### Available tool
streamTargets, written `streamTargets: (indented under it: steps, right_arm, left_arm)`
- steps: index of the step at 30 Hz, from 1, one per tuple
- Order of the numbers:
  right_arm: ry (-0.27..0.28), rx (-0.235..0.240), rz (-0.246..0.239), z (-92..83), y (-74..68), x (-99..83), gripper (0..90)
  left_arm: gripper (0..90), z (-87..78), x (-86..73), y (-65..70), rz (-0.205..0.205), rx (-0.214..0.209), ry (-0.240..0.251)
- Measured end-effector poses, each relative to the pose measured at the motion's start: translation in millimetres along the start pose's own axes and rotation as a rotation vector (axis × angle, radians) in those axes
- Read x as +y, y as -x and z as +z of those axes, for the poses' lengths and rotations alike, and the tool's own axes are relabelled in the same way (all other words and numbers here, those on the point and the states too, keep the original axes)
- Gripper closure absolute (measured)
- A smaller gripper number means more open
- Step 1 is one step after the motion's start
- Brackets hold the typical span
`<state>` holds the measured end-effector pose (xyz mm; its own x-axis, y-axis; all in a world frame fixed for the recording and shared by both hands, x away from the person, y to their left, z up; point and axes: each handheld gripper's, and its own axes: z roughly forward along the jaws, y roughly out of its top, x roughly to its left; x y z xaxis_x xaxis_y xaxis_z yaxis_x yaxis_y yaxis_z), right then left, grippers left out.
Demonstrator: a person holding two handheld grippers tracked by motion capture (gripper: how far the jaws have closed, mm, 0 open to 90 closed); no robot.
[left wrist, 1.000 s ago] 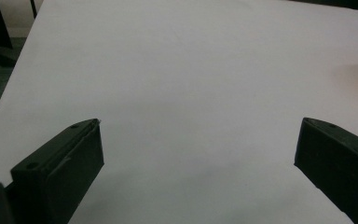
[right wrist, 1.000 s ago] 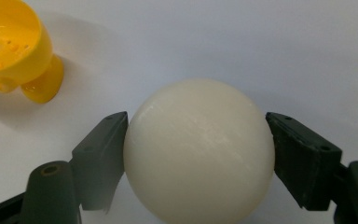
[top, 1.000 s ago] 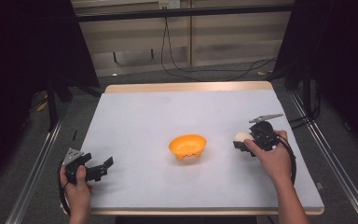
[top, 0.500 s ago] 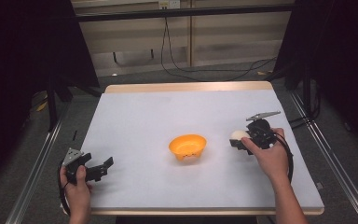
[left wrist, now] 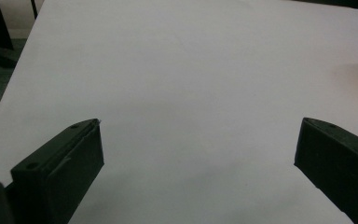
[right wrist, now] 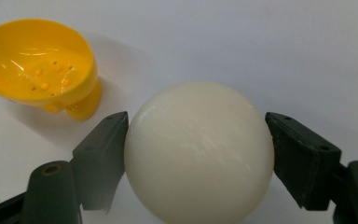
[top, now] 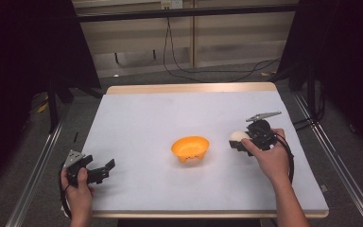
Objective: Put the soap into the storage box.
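Note:
A white ball (right wrist: 198,149) sits between both jaws of my right gripper (right wrist: 198,154), which is shut on it; in the high view the white ball (top: 237,137) and the right gripper (top: 240,142) are at the table's right, lifted a little. An orange bowl (top: 190,148) stands at the middle of the white table (top: 170,113), left of the ball, and the orange bowl (right wrist: 39,65) appears upper left in the right gripper view. My left gripper (top: 105,170) rests near the front left edge, open with nothing between its fingers (left wrist: 60,163).
The table's wooden far edge (top: 189,88) and metal side rails (top: 33,175) border the surface. Cables lie on the floor behind the table. Bare white surface lies between the left gripper and the bowl.
My right gripper with the ball has drifted slightly left toward the bowl. The left gripper has stayed still.

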<state>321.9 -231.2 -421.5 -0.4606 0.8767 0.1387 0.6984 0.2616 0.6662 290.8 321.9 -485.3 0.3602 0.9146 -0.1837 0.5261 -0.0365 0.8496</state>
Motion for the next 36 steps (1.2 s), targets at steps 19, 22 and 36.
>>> streamTargets:
  steps: [19, 22, 36]
  right_arm:
    - [0.013, 0.012, -0.029, 0.8, -9.5, 11.7, 24.1]
    - [0.014, 0.012, -0.036, -0.3, -11.6, 13.5, 24.1]
    - [0.022, 0.031, -0.067, -1.3, -21.8, 23.2, 24.1]
  left_arm:
    - [1.1, 0.1, -0.1, -0.5, -0.002, -0.012, 0.002]
    - [1.0, -0.2, 0.0, -0.9, 0.000, -0.010, 0.002]
    - [1.1, 0.2, 0.0, -0.5, -0.002, -0.013, 0.001]
